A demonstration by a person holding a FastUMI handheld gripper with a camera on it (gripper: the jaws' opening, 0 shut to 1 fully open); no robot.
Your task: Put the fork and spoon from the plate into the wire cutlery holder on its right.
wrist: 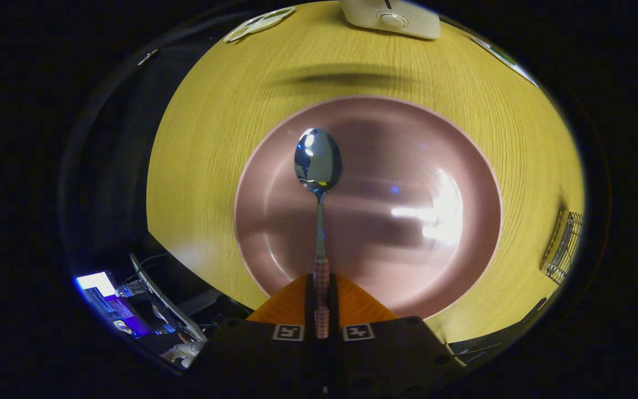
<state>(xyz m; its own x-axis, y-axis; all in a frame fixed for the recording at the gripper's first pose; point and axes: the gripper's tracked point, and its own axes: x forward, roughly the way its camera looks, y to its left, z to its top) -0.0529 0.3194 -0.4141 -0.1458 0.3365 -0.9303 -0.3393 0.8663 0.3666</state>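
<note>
Pinching the checked handle of the spoon (319, 166), the gripper (321, 288) has both fingers (291, 307) pressed against the handle's sides, with the handle running straight back between them. The spoon sticks out forward along the line of the fingers, its slim metal neck just ahead of the tips and its shiny bowl beyond them, facing up toward the camera. It hangs over the pink plate (463, 166), with the bowl above the plate's left half; whether the spoon's bowl touches the plate cannot be told. The plate's well is glossy and carries bright glare to the right of the spoon. The plate sits on a pale wood-grain worktop (214, 138). Off to the right of the plate, well apart from the fingers, the wire cutlery holder (565, 249) stands on the worktop near its edge. Beyond the plate, at the far side of the worktop, lies a white device (391, 19), and a flat pale object (258, 25) rests to its left.
</note>
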